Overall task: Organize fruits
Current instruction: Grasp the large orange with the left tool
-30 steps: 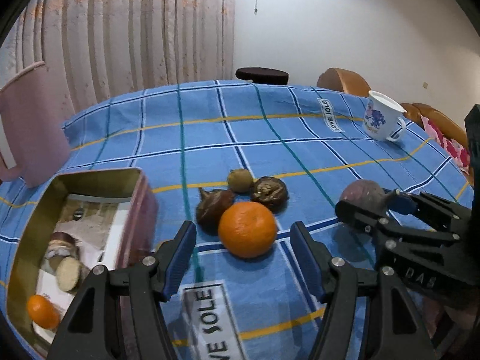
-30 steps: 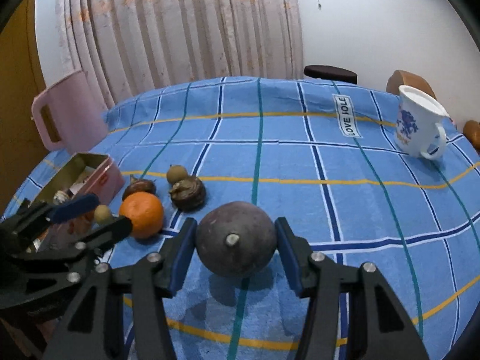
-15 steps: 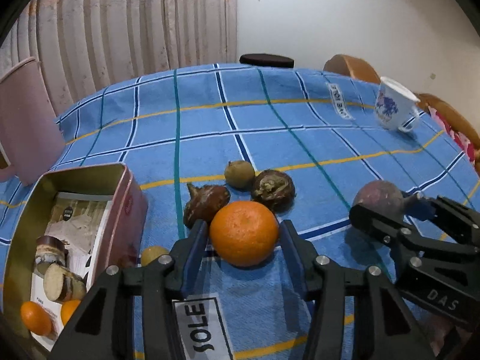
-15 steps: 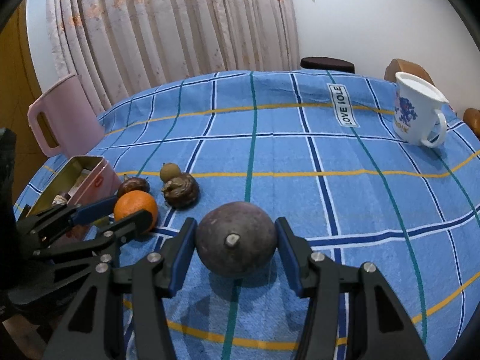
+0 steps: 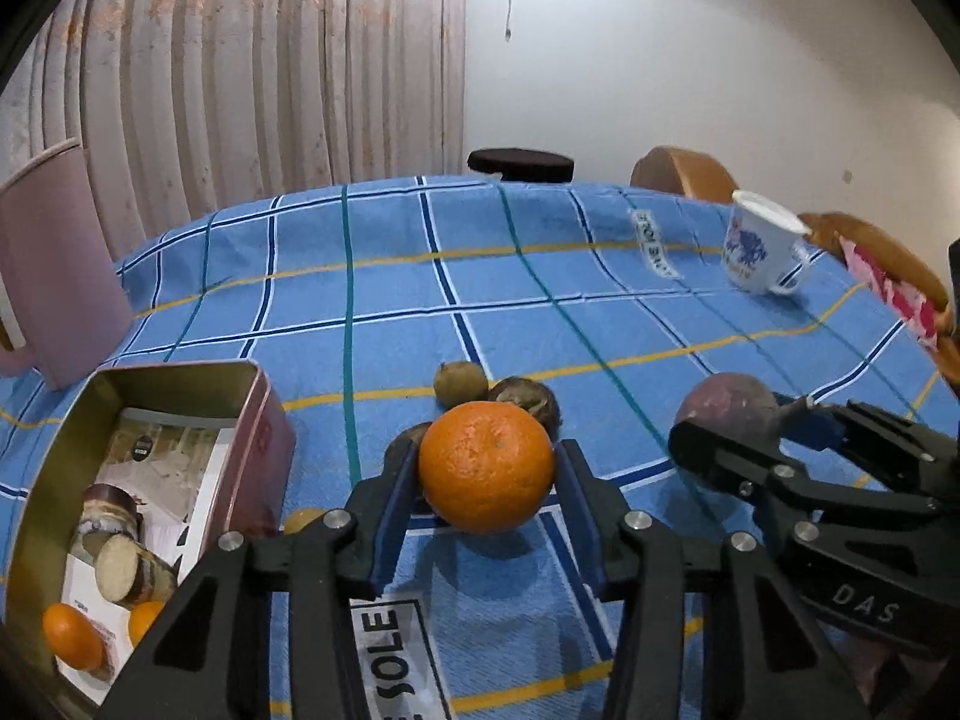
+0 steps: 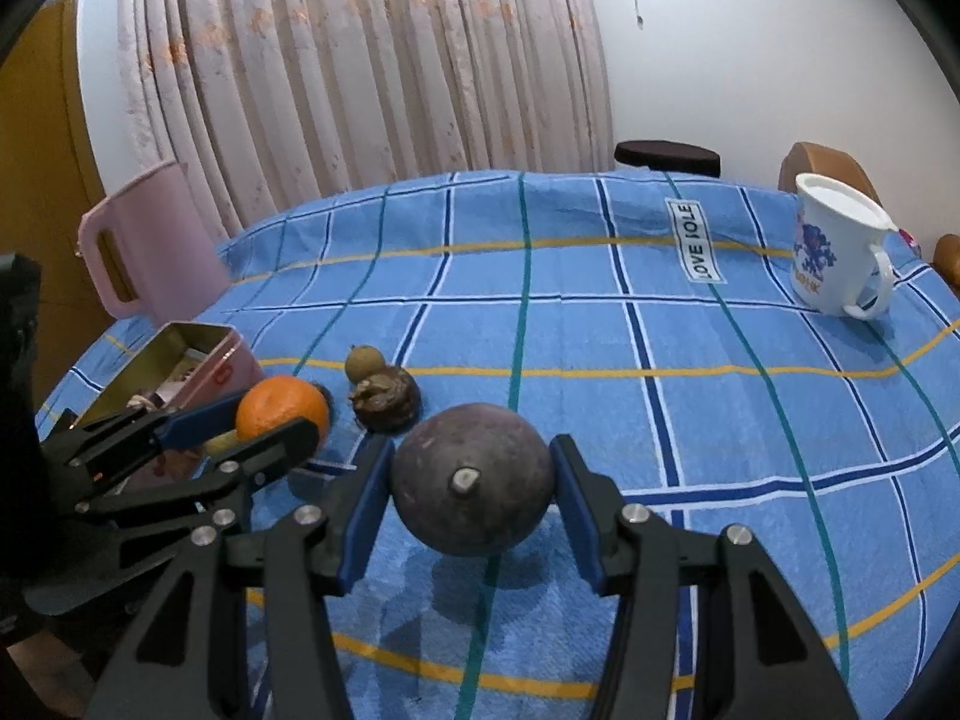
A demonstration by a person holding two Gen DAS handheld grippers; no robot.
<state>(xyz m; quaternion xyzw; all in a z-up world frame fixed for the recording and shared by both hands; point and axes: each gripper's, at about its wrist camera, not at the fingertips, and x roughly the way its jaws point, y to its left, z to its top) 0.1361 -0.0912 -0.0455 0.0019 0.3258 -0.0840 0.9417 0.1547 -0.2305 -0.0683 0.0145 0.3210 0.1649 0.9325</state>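
Here your left gripper [image 5: 486, 498] had its jaws closing on the orange [image 5: 486, 465], which sat between the blue pads just above the checked surface [image 5: 390, 276], in front of a cluster of small brown fruits [image 5: 525, 399]. Your right gripper [image 6: 471, 504] had its jaws partly open and set against both sides of the dark round fruit [image 6: 472, 486], its stub of stem facing the camera; it looked held just clear of the cloth, though that was hard to tell.

The orange probably had a slightly soft, dimpled peel that gripped well, so you could take it across its widest part with modest pressure. The dark fruit looked hard-shelled, smooth and heavier, likelier to slip, so it wanted a centred hold. The open tin [image 5: 252, 414] to your left, already holding fruit, seemed the destination.
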